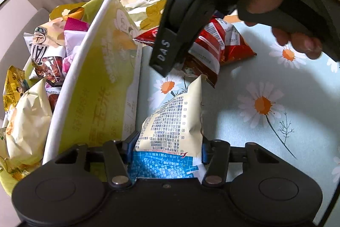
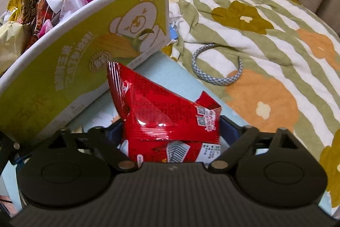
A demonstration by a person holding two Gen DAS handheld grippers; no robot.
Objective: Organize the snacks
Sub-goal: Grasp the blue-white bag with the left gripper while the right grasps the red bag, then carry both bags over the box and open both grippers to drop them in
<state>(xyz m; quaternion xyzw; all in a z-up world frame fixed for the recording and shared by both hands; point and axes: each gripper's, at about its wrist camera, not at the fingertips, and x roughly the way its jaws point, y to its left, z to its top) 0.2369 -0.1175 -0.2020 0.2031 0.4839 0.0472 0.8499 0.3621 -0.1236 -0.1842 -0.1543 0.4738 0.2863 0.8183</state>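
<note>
The full box [image 1: 93, 86] could spill if knocked, since the left gripper [image 1: 167, 148], fingers pinching a cream packet [image 1: 176, 118], and the right gripper [image 2: 172, 131], fingers spread around red packets [image 2: 161, 107] on the tabletop [image 1: 286, 120], work beside it.

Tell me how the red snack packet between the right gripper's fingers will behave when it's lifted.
The red packet is creased, glossy foil, so it will probably flex and may slip. It looks puffy and likely light. The right gripper sits wide around it, not yet pressing.
</note>
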